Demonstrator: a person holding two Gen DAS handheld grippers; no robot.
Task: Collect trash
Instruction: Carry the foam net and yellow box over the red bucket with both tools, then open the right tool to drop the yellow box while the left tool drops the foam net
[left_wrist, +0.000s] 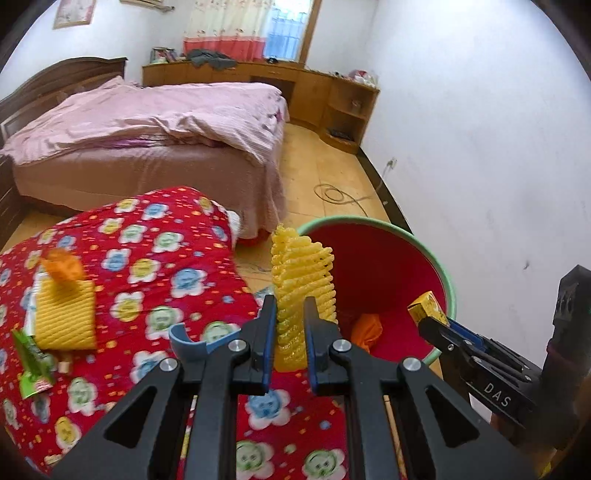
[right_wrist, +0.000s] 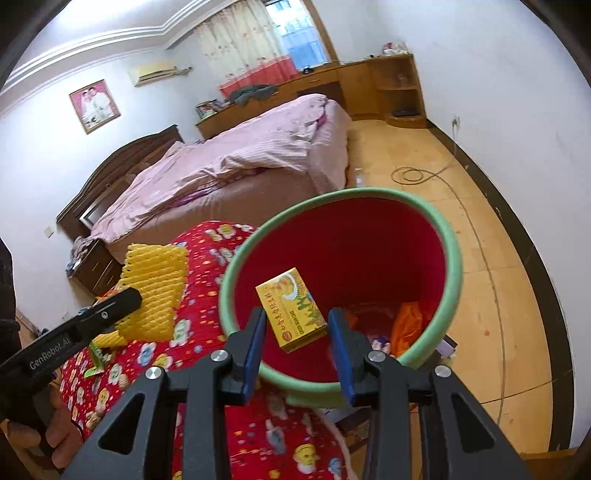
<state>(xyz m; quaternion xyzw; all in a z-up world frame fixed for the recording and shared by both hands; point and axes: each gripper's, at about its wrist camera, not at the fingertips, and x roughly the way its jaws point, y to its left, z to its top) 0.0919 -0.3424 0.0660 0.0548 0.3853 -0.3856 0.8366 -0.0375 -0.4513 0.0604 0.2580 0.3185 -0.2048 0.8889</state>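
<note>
My left gripper (left_wrist: 290, 314) is shut on a yellow foam net sleeve (left_wrist: 301, 280), held upright beside the red bin with a green rim (left_wrist: 448, 273); it also shows in the right wrist view (right_wrist: 155, 288). My right gripper (right_wrist: 297, 328) is open over the bin (right_wrist: 452, 251). A small yellow box (right_wrist: 291, 310) sits between its fingers, apart from both pads, over the bin's mouth. In the left wrist view the box (left_wrist: 426, 306) shows at the right gripper's tip. An orange wrapper (right_wrist: 406, 325) lies in the bin.
A red patterned quilt (left_wrist: 155, 258) holds a second yellow foam net (left_wrist: 64, 317), an orange wrapper (left_wrist: 62, 267), a green wrapper (left_wrist: 33, 363) and a blue curved piece (left_wrist: 188, 345). A pink bed (left_wrist: 147, 125), wooden cabinets (left_wrist: 332, 99) and a cable (left_wrist: 336, 195) on the floor lie beyond.
</note>
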